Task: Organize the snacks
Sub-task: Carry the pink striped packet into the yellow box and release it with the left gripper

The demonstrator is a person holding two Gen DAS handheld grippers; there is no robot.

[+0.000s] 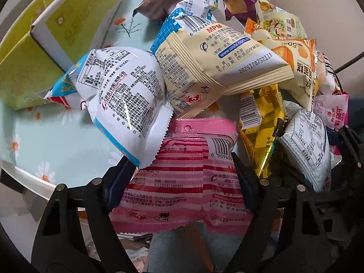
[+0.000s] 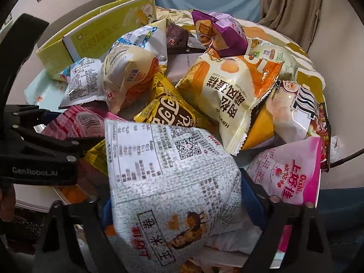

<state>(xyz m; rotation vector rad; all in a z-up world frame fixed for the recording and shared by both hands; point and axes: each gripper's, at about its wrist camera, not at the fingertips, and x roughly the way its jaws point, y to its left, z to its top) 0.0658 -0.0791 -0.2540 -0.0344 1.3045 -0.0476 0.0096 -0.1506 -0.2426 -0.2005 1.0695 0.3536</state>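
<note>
Where pinched: grey packet [image 2: 173, 182], right tool [image 2: 175, 195].

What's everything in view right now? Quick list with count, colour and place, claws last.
Pink striped packet: one, pink and red, between the left claw's fingers.
Speckled packet: one, grey-white, between the right claw's fingers.
White packet: one, white with blue edge, left side of pile.
Cream packet: one, cream and blue, middle of pile.
Gold packet: one, yellow-gold, centre.
Orange cake packet: one, cream-orange, right of centre.
Purple packet: one, far side.
Box: one, yellow-green, far left.
Left claw: shut on pink striped packet.
Right claw: shut on speckled packet.
</note>
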